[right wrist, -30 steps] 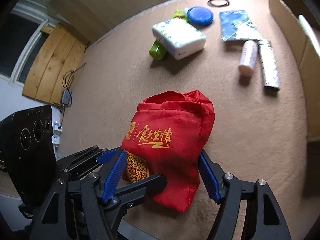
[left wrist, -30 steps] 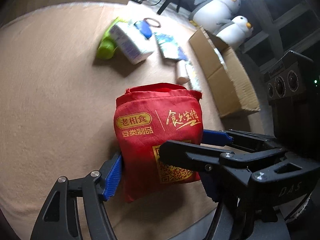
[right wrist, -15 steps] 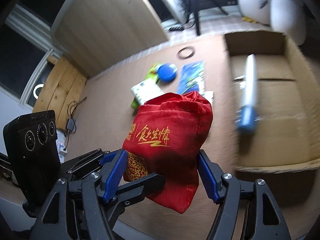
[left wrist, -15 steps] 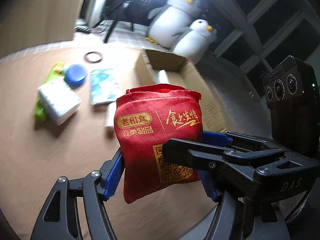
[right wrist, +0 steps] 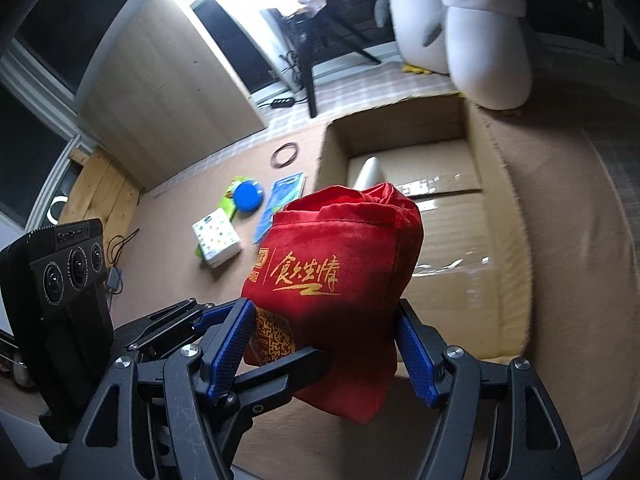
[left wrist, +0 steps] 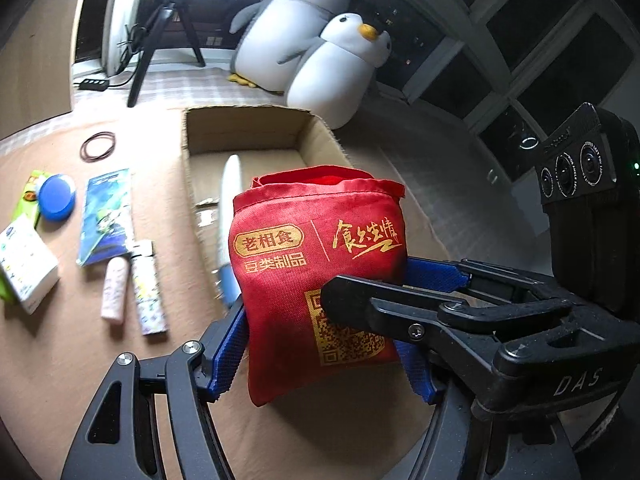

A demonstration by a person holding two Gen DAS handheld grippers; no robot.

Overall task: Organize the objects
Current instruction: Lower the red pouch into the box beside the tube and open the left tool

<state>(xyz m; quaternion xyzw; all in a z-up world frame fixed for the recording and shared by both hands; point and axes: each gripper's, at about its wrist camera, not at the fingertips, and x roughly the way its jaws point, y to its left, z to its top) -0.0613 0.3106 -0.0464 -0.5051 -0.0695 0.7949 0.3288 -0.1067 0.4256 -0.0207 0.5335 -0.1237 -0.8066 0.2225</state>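
Note:
A red cloth bag (left wrist: 316,240) with gold print hangs in the air, gripped from both sides. My left gripper (left wrist: 320,356) is shut on its lower part, blue pads pressing each side. My right gripper (right wrist: 320,344) is shut on the same red bag (right wrist: 336,248), and one of its black fingers crosses the bag's front in the left wrist view. Just beyond the bag lies an open cardboard box (left wrist: 248,136) with a white and blue tube (left wrist: 230,200) inside. In the right wrist view the box (right wrist: 400,132) sits straight behind the bag.
On the tan mat left of the box lie a white pack (left wrist: 24,264), a blue round lid (left wrist: 58,198), a blue pouch (left wrist: 108,216), a pink tube (left wrist: 114,292), a patterned tube (left wrist: 148,296) and a black ring (left wrist: 99,146). Two plush penguins (left wrist: 320,40) stand behind the box.
Both grippers have carried the red bag up and across the mat toward the cardboard box. The loose items have slid off to the left, and the box now fills the view behind the bag.

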